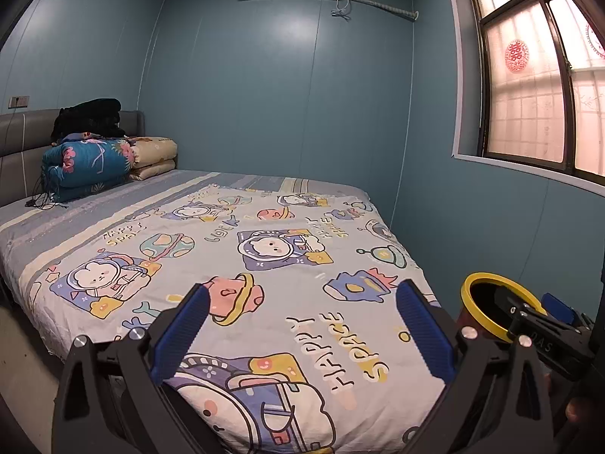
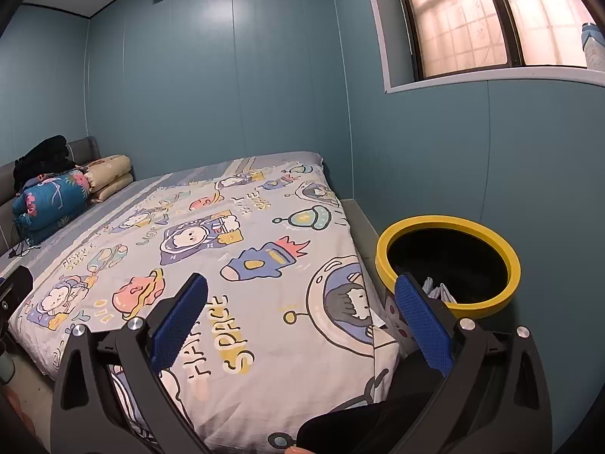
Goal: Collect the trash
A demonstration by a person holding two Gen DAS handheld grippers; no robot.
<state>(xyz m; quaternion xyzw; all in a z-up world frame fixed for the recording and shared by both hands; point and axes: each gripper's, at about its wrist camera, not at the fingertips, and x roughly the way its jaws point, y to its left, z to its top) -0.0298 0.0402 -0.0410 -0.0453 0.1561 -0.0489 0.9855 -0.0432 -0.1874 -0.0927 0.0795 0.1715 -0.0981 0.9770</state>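
Both our left claw [image 1: 302, 310] and right claw [image 2: 302, 302] hang spread and empty over the bed [image 2: 211, 227], which shows no litter, while crumpled paper [image 2: 438, 289] already lies inside the yellow-rimmed bin [image 2: 503, 287] beside the bed, so collecting seems nearly done.

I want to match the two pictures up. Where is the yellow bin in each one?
Left wrist view: the bin is at the lower right, beside the bed, partly hidden by the right gripper.
Right wrist view: the bin is right of centre, by the wall, with white paper inside.
Shared landmark: the rocket drawn on the bedsheet lies just left of the bin in both.
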